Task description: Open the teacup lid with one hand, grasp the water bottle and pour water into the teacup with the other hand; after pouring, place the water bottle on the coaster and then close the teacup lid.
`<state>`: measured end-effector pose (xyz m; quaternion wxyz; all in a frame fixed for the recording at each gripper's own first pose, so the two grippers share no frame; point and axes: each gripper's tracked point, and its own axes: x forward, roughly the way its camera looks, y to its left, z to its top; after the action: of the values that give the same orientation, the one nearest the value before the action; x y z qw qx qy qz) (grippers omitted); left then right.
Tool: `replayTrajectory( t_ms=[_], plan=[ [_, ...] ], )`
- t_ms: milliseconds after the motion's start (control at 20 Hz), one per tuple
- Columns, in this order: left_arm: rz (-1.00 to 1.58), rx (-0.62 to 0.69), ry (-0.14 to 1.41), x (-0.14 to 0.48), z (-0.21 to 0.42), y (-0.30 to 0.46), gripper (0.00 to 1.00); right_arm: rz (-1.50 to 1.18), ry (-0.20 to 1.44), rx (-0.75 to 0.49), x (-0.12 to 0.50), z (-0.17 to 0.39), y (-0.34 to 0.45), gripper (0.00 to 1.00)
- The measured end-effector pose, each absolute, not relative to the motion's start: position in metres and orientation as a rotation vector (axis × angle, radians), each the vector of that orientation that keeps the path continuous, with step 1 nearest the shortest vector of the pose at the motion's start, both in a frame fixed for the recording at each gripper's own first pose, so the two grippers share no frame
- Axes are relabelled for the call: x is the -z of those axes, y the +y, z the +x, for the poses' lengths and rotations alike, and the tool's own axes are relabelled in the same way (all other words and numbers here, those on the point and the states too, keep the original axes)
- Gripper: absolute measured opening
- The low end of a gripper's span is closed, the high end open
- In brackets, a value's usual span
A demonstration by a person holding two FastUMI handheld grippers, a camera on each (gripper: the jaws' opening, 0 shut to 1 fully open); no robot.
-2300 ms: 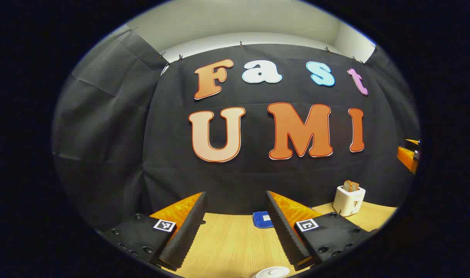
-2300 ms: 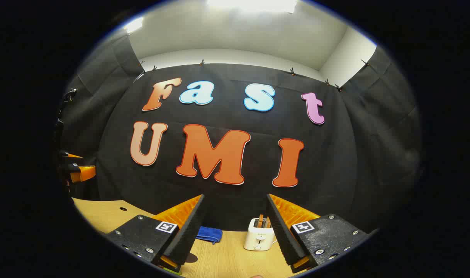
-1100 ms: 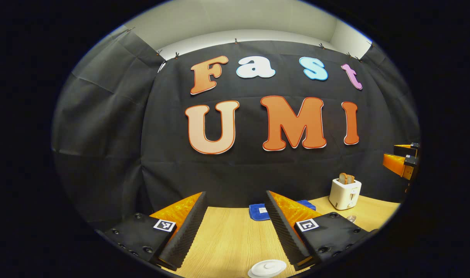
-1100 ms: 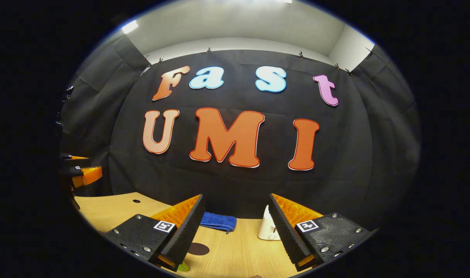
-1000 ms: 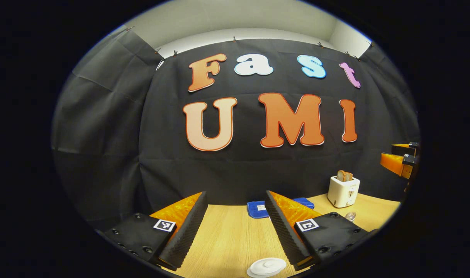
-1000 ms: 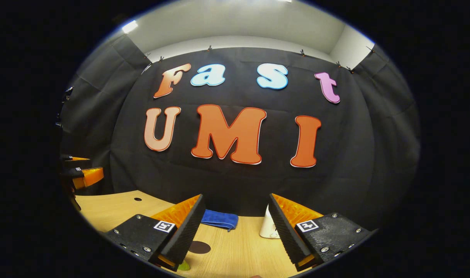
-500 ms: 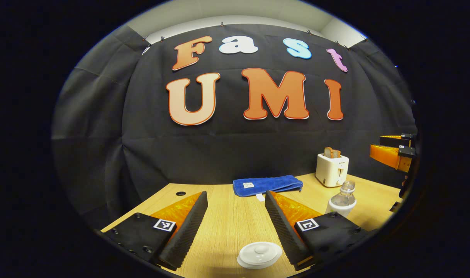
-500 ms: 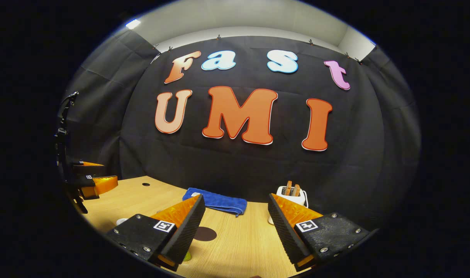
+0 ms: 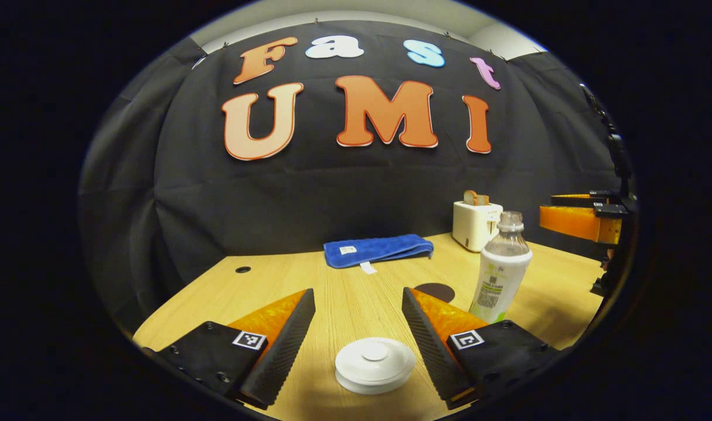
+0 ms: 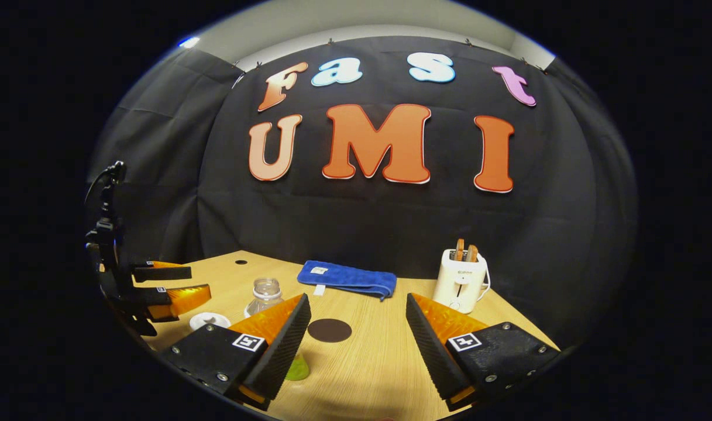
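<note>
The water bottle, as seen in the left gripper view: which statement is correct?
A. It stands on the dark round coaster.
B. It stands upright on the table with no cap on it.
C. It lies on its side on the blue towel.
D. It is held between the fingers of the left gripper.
B: the water bottle stands upright on the wooden table, its neck open, beside the coaster and outside the open left gripper.

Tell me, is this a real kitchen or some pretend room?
Probably a pretend one: a booth for practice. Black cloth hangs as walls around one wooden table, with a toaster and a blue towel laid out like props.
</note>
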<state>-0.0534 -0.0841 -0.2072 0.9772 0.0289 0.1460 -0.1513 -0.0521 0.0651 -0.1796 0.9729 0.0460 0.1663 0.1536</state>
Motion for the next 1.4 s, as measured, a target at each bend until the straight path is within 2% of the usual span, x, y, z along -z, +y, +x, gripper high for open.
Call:
replayTrajectory(
  t_ms=[50, 150, 250, 300, 450, 550, 700, 850, 950, 1000, 1200, 1300, 1350, 1400],
  plan=[
    [0.059, 0.311, 0.307, 0.215, -0.054, -0.086, 0.98, 0.098, 0.337, -0.315, 0.181, -0.054, 0.065, 0.98],
    [0.052, 0.322, 0.334, 0.227, -0.056, -0.089, 0.91, 0.107, 0.338, -0.327, 0.184, -0.056, 0.067, 0.98],
    [0.050, 0.330, 0.357, 0.237, -0.057, -0.089, 0.88, 0.106, 0.340, -0.339, 0.187, -0.058, 0.069, 0.98],
    [0.054, 0.335, 0.370, 0.242, -0.058, -0.090, 0.77, 0.102, 0.344, -0.342, 0.190, -0.059, 0.069, 0.98],
    [0.076, 0.335, 0.381, 0.253, -0.061, -0.092, 0.77, 0.093, 0.354, -0.360, 0.196, -0.064, 0.073, 0.98],
    [0.100, 0.337, 0.388, 0.259, -0.061, -0.095, 0.60, 0.087, 0.360, -0.373, 0.199, -0.066, 0.078, 0.98],
    [0.120, 0.343, 0.405, 0.268, -0.063, -0.096, 0.56, 0.072, 0.363, -0.382, 0.202, -0.068, 0.080, 0.98],
    [0.133, 0.356, 0.414, 0.273, -0.064, -0.101, 0.59, 0.060, 0.364, -0.390, 0.204, -0.069, 0.083, 0.98],
    [0.148, 0.340, 0.391, 0.270, -0.059, -0.098, 0.57, 0.055, 0.367, -0.396, 0.206, -0.069, 0.085, 0.98],
    [0.156, 0.335, 0.402, 0.273, -0.058, -0.097, 0.36, 0.053, 0.369, -0.400, 0.207, -0.069, 0.086, 0.98],
    [0.160, 0.326, 0.396, 0.271, -0.056, -0.096, 0.38, 0.041, 0.373, -0.416, 0.209, -0.070, 0.093, 0.98],
    [0.147, 0.316, 0.390, 0.271, -0.055, -0.093, 0.30, 0.033, 0.375, -0.428, 0.210, -0.070, 0.097, 0.98],
    [0.145, 0.310, 0.387, 0.269, -0.055, -0.092, 0.33, 0.028, 0.377, -0.439, 0.212, -0.072, 0.100, 0.98],
    [0.143, 0.305, 0.378, 0.266, -0.054, -0.091, 0.31, 0.024, 0.376, -0.448, 0.212, -0.074, 0.103, 0.98]
  ],
)
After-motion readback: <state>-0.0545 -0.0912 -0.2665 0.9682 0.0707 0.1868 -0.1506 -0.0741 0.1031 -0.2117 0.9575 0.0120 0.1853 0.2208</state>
